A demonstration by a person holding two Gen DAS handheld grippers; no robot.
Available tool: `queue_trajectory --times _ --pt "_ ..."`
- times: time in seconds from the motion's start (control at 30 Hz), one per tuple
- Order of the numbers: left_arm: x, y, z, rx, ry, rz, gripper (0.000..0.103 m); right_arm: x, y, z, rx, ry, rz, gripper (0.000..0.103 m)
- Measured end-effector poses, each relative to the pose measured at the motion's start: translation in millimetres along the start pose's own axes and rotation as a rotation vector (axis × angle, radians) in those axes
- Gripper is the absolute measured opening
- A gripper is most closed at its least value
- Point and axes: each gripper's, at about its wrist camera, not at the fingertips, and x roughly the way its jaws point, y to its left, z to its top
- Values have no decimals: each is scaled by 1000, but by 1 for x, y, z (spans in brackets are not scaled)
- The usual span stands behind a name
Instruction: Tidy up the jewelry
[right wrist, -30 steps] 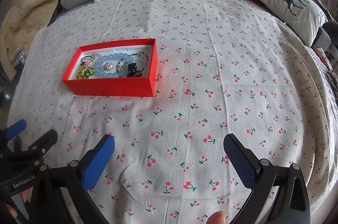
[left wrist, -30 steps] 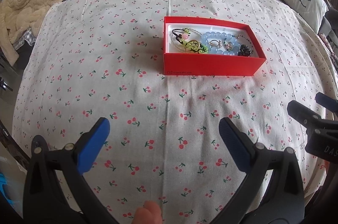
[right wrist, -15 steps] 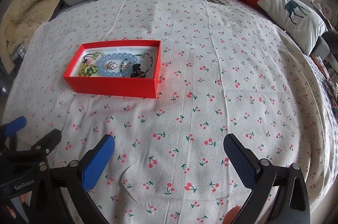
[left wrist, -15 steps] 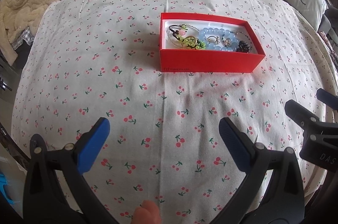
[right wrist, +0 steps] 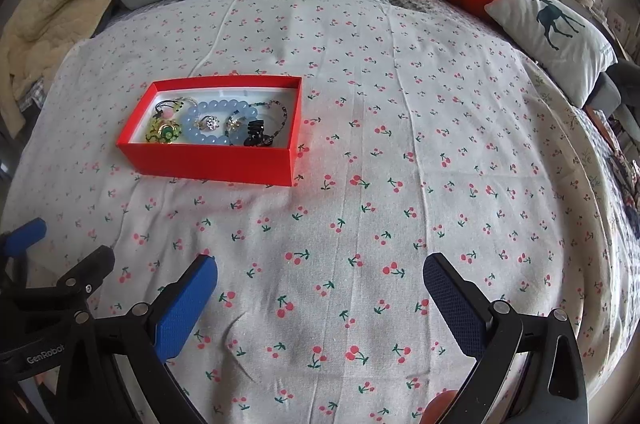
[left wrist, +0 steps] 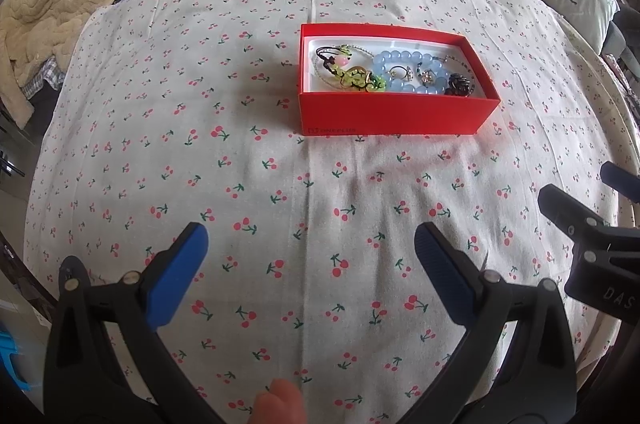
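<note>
Cherry-print bedsheet [left wrist: 280, 183], plush toys at top. Red box [left wrist: 394, 117] upper centre-right in left view holds blue bead bracelet [left wrist: 404, 71], green pendant [left wrist: 356, 79], rings, dark charm [left wrist: 458, 83], tangled together. Light, slippery, likely snag-prone; pinch bracelet at bead strand. Left gripper [left wrist: 310, 244], right gripper [right wrist: 320, 274]: fingers spread wide, empty, low in frame.

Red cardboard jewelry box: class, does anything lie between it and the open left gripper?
Nothing visible: only bare cherry-print bedsheet separates the left gripper from the red cardboard jewelry box.
</note>
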Motion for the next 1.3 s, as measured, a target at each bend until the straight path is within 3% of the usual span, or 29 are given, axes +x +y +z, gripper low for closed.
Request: queue_trajectory --times 0.97,1.3 --pt "2 1 0 -2 14 26 103 3 -1 -2 2 8 -3 103" --pt "2 -2 -1 -5 43 2 103 3 -2 -3 10 8 -6 103"
